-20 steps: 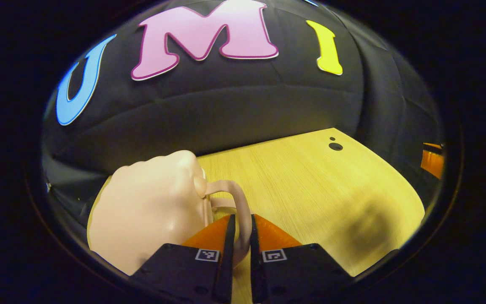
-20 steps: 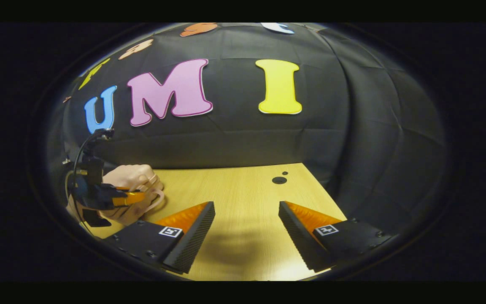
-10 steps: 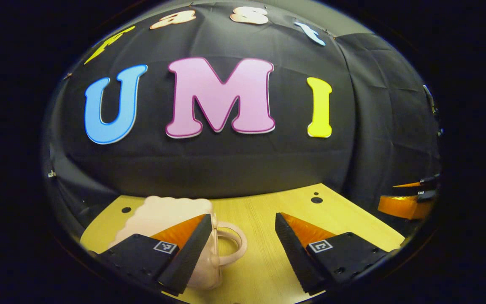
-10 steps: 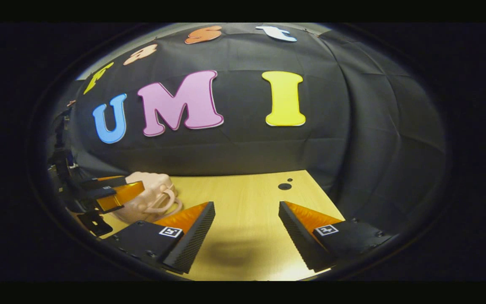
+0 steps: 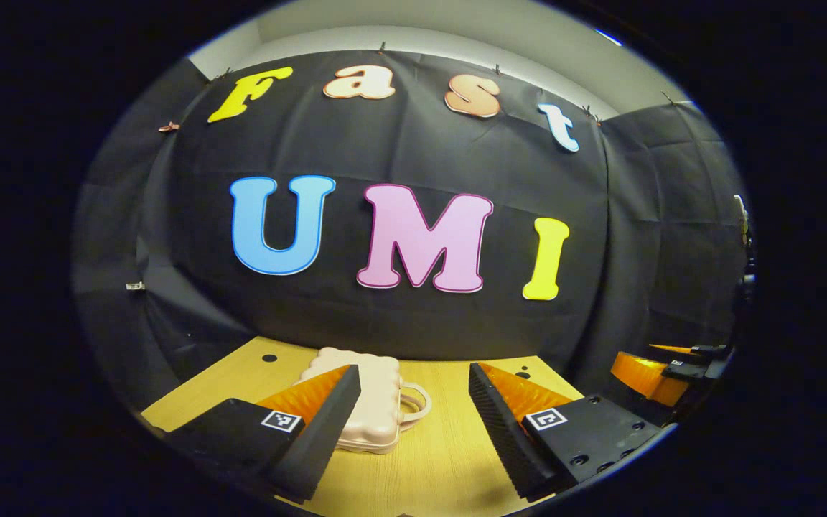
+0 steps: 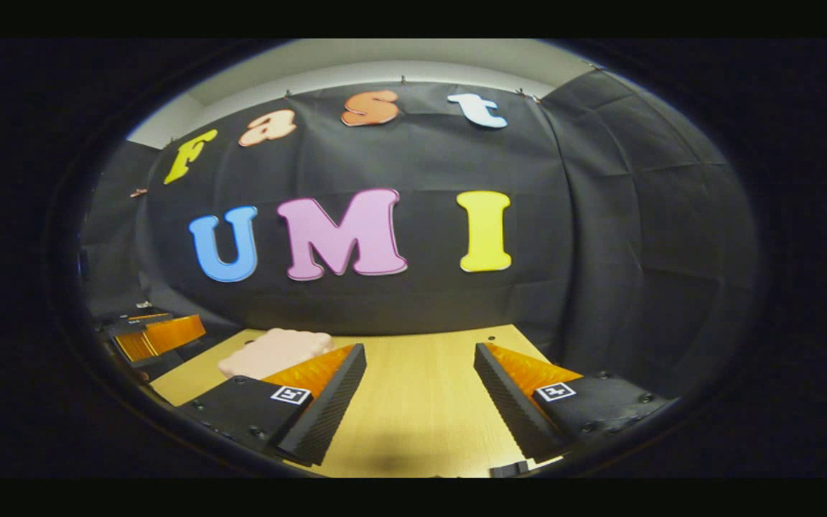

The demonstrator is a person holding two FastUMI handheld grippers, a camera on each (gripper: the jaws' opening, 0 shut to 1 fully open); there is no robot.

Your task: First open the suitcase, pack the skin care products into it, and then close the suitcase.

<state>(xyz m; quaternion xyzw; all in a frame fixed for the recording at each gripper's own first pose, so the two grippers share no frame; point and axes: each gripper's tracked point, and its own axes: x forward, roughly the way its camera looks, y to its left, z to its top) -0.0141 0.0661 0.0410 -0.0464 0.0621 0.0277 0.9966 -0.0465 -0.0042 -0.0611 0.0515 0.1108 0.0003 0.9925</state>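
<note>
Looking across the pale wooden worktop (image 5: 442,459), I see the closed pink scalloped plastic suitcase (image 5: 377,409) lying flat between my left tongs (image 5: 413,409) and right tongs (image 6: 419,398), both spread empty, so a careless nudge could slide it.

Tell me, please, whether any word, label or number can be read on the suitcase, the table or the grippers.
suitcase: none; plain pink shell.
table: none.
left gripper and right gripper: no words; each finger carries a square marker, a black-and-white pattern, not text.
</note>
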